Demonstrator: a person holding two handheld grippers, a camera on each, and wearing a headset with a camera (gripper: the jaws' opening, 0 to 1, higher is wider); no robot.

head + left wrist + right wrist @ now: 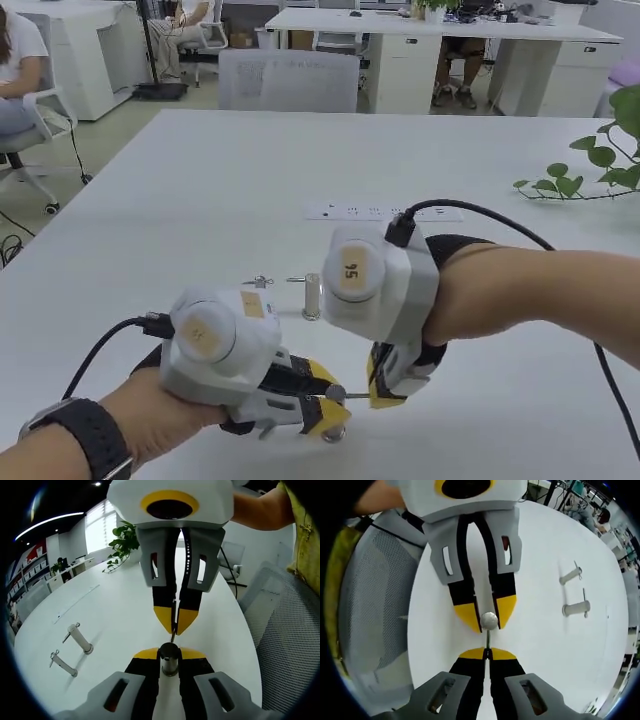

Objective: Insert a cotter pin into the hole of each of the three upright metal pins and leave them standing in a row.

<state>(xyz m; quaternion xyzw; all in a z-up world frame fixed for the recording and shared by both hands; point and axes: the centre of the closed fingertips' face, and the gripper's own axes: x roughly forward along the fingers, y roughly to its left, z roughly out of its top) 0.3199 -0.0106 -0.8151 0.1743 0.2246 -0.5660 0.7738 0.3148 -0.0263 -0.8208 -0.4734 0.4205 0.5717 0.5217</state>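
My left gripper (328,410) (170,655) is shut on an upright metal pin (170,663) (489,620) (333,397) near the table's front edge. Facing it, my right gripper (386,388) (487,653) is shut on a thin cotter pin (488,639) (173,633). The cotter pin's tip meets the metal pin's head; I cannot tell whether it is in the hole. Two more metal pins (80,638) (64,664) stand further back on the white table (200,200), each with a cotter pin through its top. One of them (312,297) shows beside the right gripper's body.
A white power strip (385,212) lies mid-table beyond the pins. Plant leaves (590,165) hang over the right edge. A grey mesh chair (290,80) stands at the far side, with desks and seated people behind it. A cable (500,215) runs from the right gripper.
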